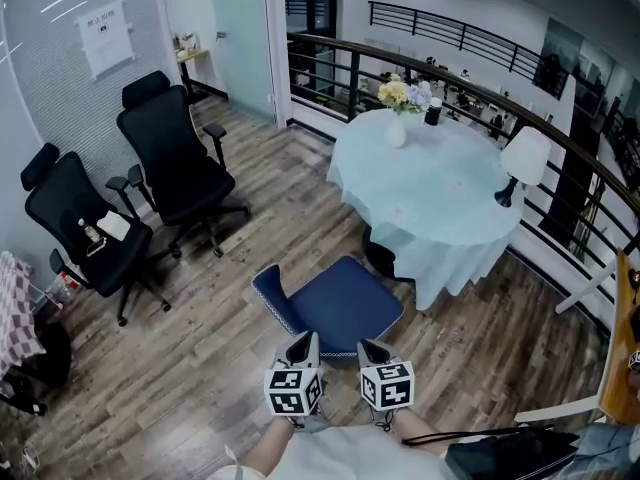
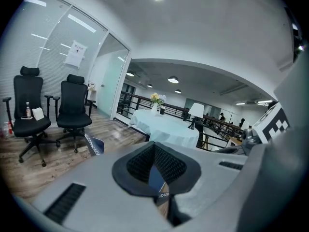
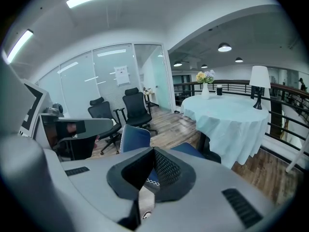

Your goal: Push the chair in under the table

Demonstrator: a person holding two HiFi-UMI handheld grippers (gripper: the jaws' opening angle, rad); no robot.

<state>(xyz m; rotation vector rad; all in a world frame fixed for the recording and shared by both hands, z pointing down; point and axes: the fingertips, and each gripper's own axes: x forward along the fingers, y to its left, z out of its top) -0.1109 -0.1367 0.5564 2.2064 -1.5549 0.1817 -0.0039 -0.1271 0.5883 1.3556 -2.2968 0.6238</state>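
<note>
A blue chair (image 1: 342,306) with a white-trimmed edge stands on the wooden floor, just short of a round table (image 1: 440,193) with a pale blue cloth. Its low back (image 1: 268,296) is on the left in the head view, its seat towards the table. My left gripper (image 1: 303,344) and right gripper (image 1: 371,348) sit side by side at the chair's near edge, both with jaws shut and nothing gripped. In the left gripper view the gripper (image 2: 155,152) points over the blue seat at the table (image 2: 166,129). The right gripper (image 3: 154,154) likewise faces the chair (image 3: 136,137) and table (image 3: 227,115).
A vase of flowers (image 1: 396,118), a dark cup (image 1: 432,114) and a white lamp (image 1: 521,160) stand on the table. Two black office chairs (image 1: 178,166) (image 1: 88,230) stand at the left wall. A curved railing (image 1: 560,133) runs behind the table. A dark bag (image 1: 510,454) lies bottom right.
</note>
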